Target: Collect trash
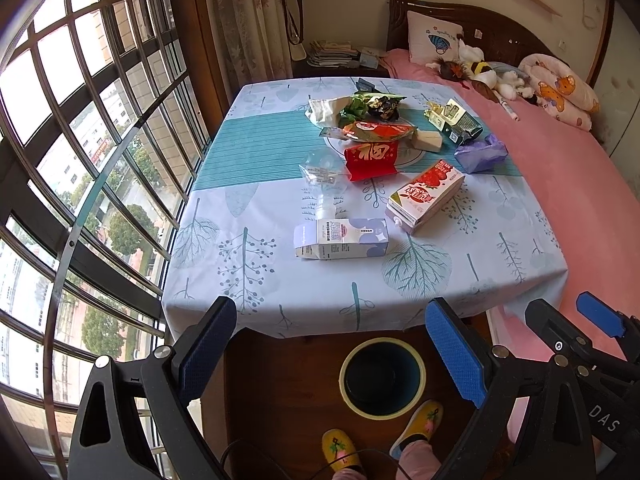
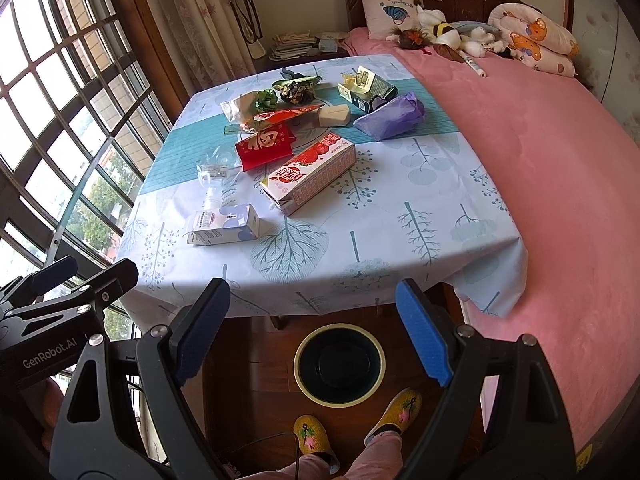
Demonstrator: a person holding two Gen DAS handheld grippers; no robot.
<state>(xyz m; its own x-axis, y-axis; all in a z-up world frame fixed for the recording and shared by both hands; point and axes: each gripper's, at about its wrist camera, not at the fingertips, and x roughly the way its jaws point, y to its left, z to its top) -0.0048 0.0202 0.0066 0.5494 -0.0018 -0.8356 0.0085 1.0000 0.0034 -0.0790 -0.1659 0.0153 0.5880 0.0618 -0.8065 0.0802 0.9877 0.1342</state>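
Trash lies on the table [image 1: 224,280]: a white-and-purple carton [image 1: 342,238] [image 2: 226,224] nearest, a strawberry milk carton [image 1: 426,196] [image 2: 310,174], a clear plastic bottle [image 1: 322,180] [image 2: 214,178], a red packet [image 1: 370,158] [image 2: 266,144], a purple bag [image 1: 480,154] [image 2: 390,118], and several wrappers [image 1: 352,110] farther back. A dark bin with a pale rim [image 1: 382,376] [image 2: 340,362] stands on the floor below. My left gripper [image 1: 332,352] and right gripper [image 2: 312,328] are both open and empty, above the bin, short of the table's near edge.
A pink bed [image 1: 560,176] [image 2: 540,160] with pillows and stuffed toys borders the table on the right. A barred window [image 1: 80,160] is on the left. The person's yellow slippers [image 2: 308,436] stand next to the bin on the wooden floor.
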